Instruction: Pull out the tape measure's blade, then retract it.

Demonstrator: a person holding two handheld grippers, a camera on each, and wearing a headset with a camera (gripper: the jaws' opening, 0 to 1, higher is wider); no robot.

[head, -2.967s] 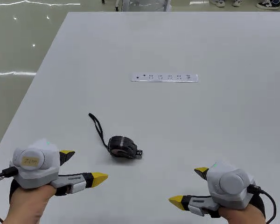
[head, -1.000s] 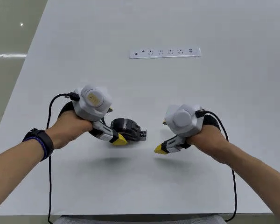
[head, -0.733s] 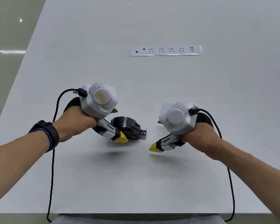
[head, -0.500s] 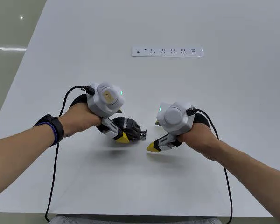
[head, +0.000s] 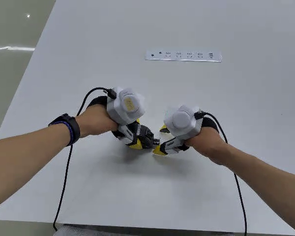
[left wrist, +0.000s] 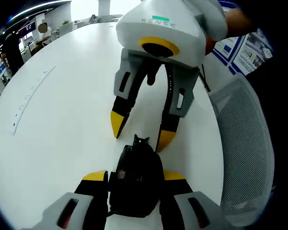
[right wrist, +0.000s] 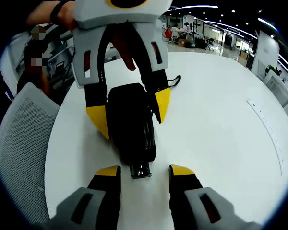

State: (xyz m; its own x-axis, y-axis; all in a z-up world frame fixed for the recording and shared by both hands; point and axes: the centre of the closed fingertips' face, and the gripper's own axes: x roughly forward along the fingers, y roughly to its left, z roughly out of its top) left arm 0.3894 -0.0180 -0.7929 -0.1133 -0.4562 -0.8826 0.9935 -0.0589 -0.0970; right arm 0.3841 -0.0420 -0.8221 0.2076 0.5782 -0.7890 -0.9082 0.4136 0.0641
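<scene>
A black tape measure (head: 143,135) lies on the white table (head: 196,88), and my left gripper (head: 139,139) is shut on its body. In the left gripper view the case (left wrist: 136,179) sits between my left gripper's (left wrist: 134,176) yellow tips. The blade's hook (right wrist: 140,170) pokes from the case (right wrist: 132,122) toward my right gripper (right wrist: 145,170), which is open with the hook between its tips, apart from both. From the head view the right gripper (head: 161,139) faces the left one, tip to tip.
A white power strip (head: 183,55) lies farther back on the table. The left gripper's black cable (head: 69,162) trails to the near table edge. A grey mesh chair (left wrist: 245,143) stands beside the table.
Both grippers have closed in on each other. The left one now clamps the tape measure, and the right one's tips have come up around the blade hook.
</scene>
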